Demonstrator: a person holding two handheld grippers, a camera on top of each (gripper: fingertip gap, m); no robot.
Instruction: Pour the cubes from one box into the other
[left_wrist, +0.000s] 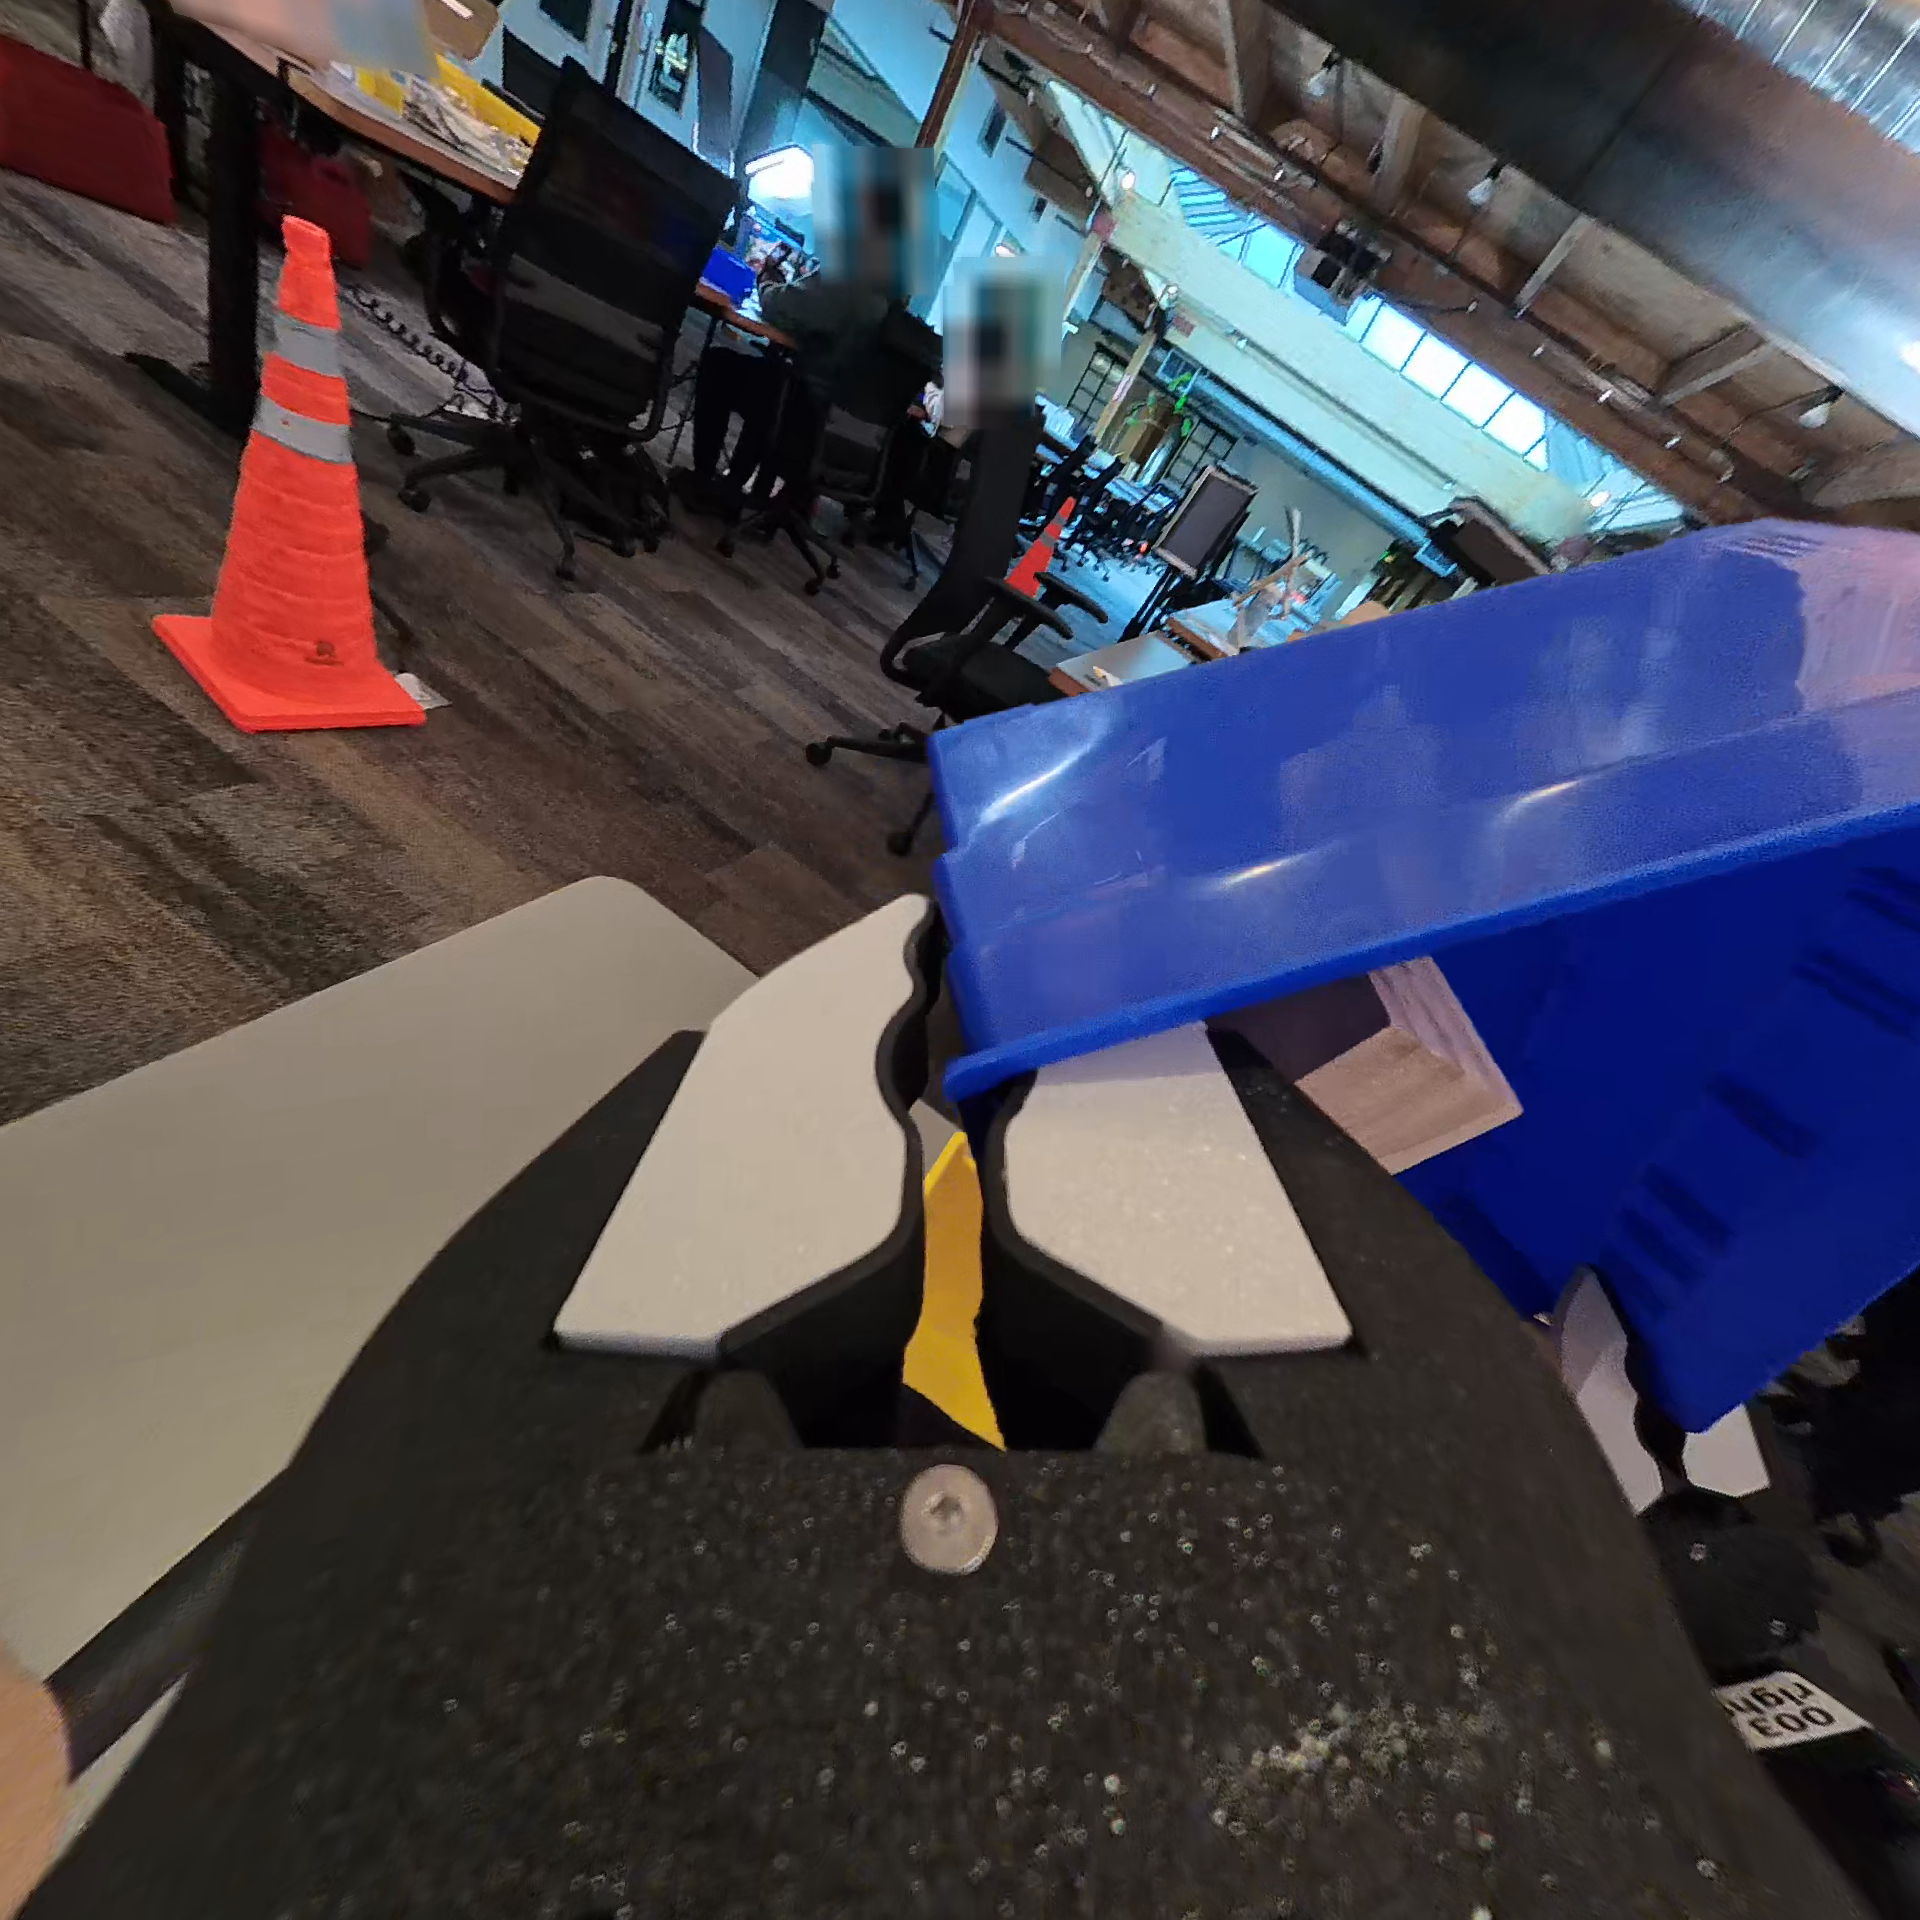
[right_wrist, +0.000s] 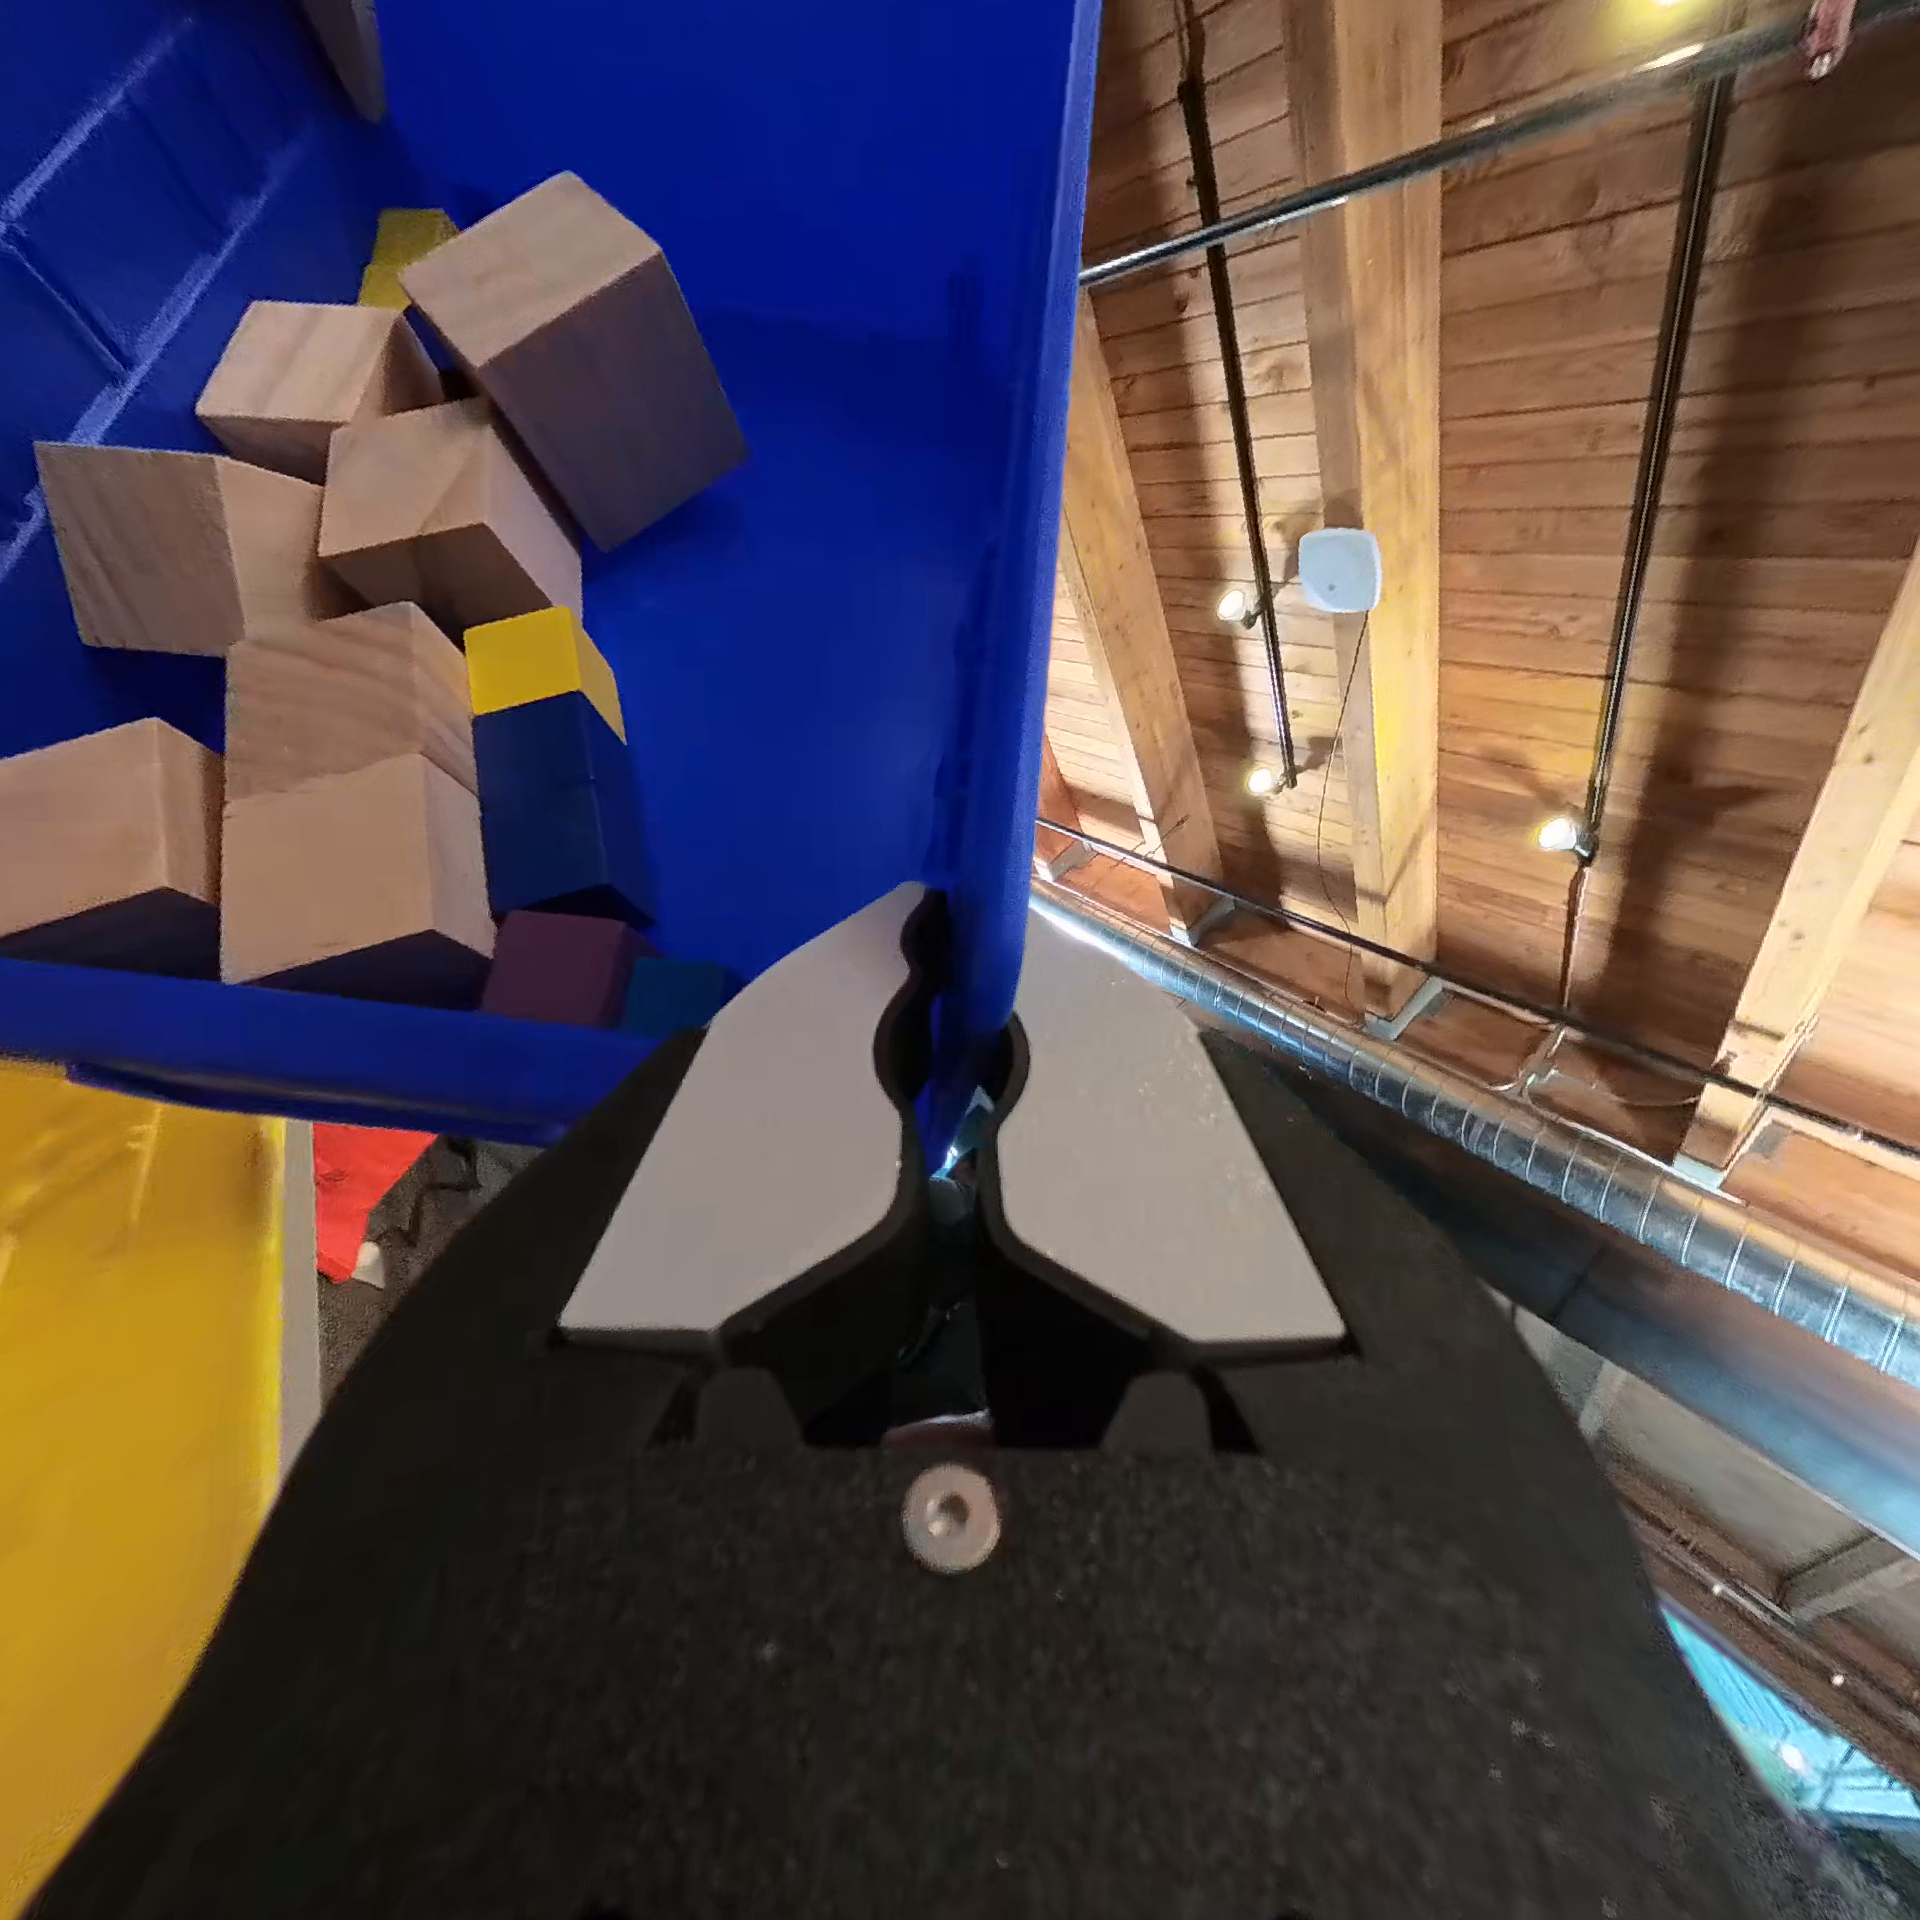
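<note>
The blue box (left_wrist: 1455, 790) is held up off the table and tilted. My left gripper (left_wrist: 940, 997) is shut on its rim at one corner. My right gripper (right_wrist: 961, 966) is shut on its side wall (right_wrist: 894, 520). Inside it, several wooden cubes (right_wrist: 353, 665), a yellow cube (right_wrist: 525, 655), blue cubes (right_wrist: 551, 800) and a purple cube (right_wrist: 556, 961) are piled against the low rim. One wooden cube (left_wrist: 1403, 1081) shows under the rim in the left wrist view. The yellow box (right_wrist: 125, 1403) lies below the blue box; a strip of it (left_wrist: 951, 1278) shows between my left fingers.
A grey table (left_wrist: 260, 1143) lies under my left gripper. An orange traffic cone (left_wrist: 296, 499) stands on the carpet beyond it, with black office chairs (left_wrist: 592, 312) and desks farther back. The right wrist view looks up at wooden ceiling beams (right_wrist: 1371, 520) and a metal duct (right_wrist: 1507, 1174).
</note>
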